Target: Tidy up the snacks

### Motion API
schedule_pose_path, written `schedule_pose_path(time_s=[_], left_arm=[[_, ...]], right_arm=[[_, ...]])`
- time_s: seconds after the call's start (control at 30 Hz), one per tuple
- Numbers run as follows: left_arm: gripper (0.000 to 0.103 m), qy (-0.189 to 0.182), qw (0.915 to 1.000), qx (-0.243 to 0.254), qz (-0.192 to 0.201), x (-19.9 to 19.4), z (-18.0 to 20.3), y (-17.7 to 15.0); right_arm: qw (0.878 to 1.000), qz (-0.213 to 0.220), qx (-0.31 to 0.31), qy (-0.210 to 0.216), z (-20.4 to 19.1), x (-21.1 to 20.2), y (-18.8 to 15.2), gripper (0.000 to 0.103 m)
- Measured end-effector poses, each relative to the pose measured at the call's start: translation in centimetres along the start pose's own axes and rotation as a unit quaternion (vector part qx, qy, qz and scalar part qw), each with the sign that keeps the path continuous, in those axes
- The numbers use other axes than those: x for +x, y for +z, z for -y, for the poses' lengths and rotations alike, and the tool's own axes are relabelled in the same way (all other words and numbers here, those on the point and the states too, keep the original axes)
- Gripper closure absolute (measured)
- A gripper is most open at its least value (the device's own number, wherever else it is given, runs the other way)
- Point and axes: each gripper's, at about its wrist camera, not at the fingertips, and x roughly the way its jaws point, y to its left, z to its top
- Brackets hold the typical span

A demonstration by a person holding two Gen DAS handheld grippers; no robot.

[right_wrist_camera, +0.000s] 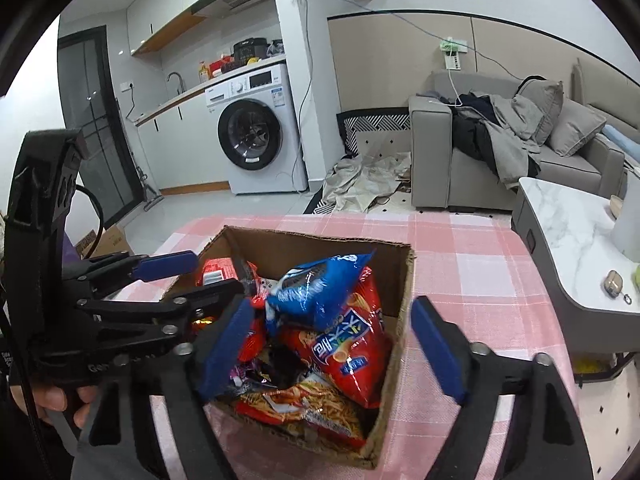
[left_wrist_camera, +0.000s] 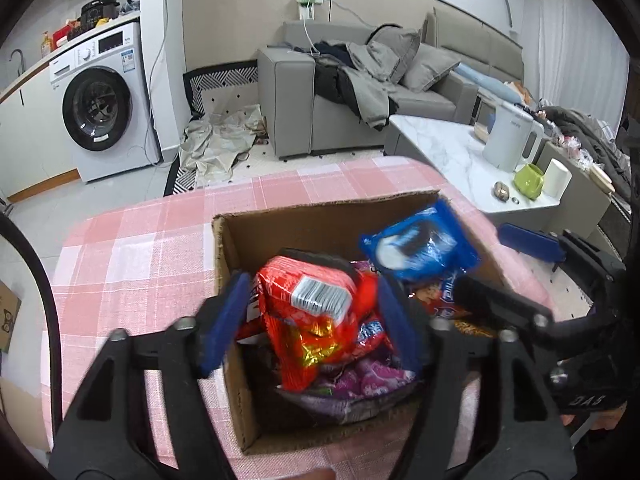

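Note:
An open cardboard box (left_wrist_camera: 224, 248) sits on the pink checked tablecloth, also in the right wrist view (right_wrist_camera: 404, 280), filled with several snack packs. My left gripper (left_wrist_camera: 316, 320) is open over the box, its blue pads either side of a red snack pack (left_wrist_camera: 312, 312) without clearly clamping it. A blue cookie pack (left_wrist_camera: 420, 248) lies on top, also in the right wrist view (right_wrist_camera: 320, 288), by a red chip bag (right_wrist_camera: 352, 344) and a noodle-snack pack (right_wrist_camera: 312, 408). My right gripper (right_wrist_camera: 332, 344) is open and empty above the box.
The pink checked table (left_wrist_camera: 140, 248) carries the box. A marble side table (left_wrist_camera: 452, 148) with a white kettle (left_wrist_camera: 508, 136) and green mug (left_wrist_camera: 528, 180) stands to the right. A grey sofa (left_wrist_camera: 360, 92) and a washing machine (left_wrist_camera: 104, 100) are beyond.

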Motion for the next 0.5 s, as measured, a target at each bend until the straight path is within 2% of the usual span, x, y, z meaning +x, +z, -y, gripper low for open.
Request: schedule_pose_path(time_s=[0.07, 0.17, 0.5], left_arm=[[0.015, -0.001, 0.9997, -0.005, 0.024, -1.1, -0.1, -0.3], [0.000, -0.005, 0.9992, -0.016, 0.037, -2.6, -0.5, -0.9], [0.001, -0.005, 0.9967, -0.025, 0.076, -7.9, -1.1, -5.5]], right_arm=[[1.000, 0.005, 0.010, 0.005, 0.6, -0.8, -0.4, 0.001], [1.000, 0.013, 0.019, 0.008, 1.4, -2.1, -1.2, 0.000], [0.999, 0.043, 0.004, 0.034, 0.7, -5.5, -4.3, 0.000]])
